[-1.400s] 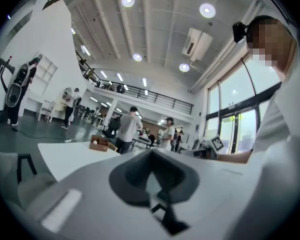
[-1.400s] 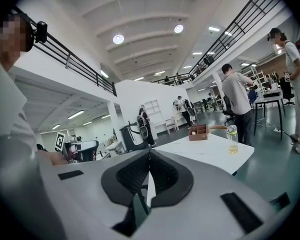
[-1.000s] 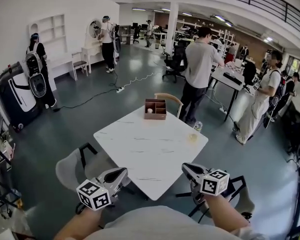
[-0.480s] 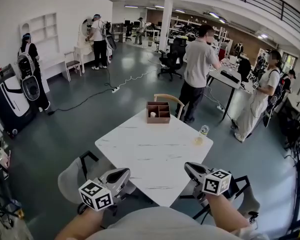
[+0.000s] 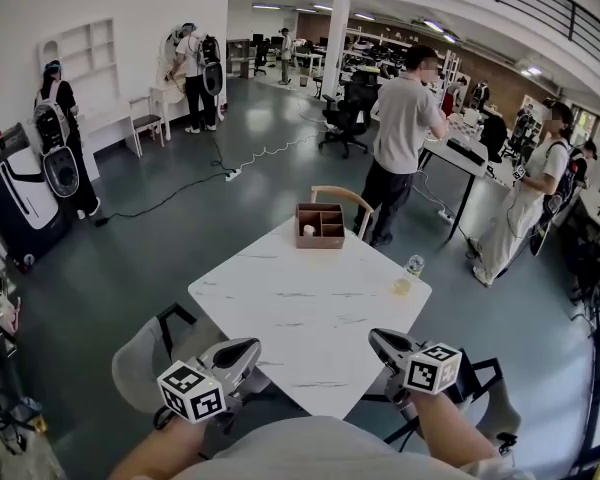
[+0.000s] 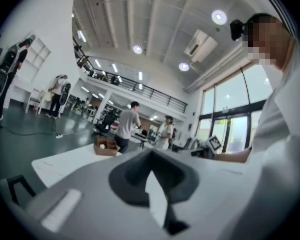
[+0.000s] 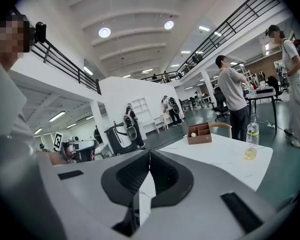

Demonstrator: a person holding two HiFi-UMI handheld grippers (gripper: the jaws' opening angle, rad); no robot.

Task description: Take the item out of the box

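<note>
A brown compartmented box (image 5: 320, 225) stands at the far edge of the white table (image 5: 310, 318), with a small white item (image 5: 309, 231) in one of its left compartments. Both grippers hang low in front of the person's body, short of the table's near edge and far from the box. The left gripper (image 5: 246, 348) is shut and holds nothing. Its own view shows the jaws (image 6: 151, 154) meeting, with the box (image 6: 106, 147) small in the distance. My right gripper (image 5: 377, 338) is shut and empty too, its tips (image 7: 149, 154) together and the box (image 7: 199, 133) far ahead.
A clear bottle (image 5: 410, 273) with yellowish liquid stands near the table's right edge. A wooden chair (image 5: 340, 198) sits behind the box and a grey chair (image 5: 145, 353) at the near left corner. Several people stand around the hall beyond the table.
The head view has shifted a little, so the table and box sit slightly lower and the bottle shows in full. Both grippers stay low and shut.
</note>
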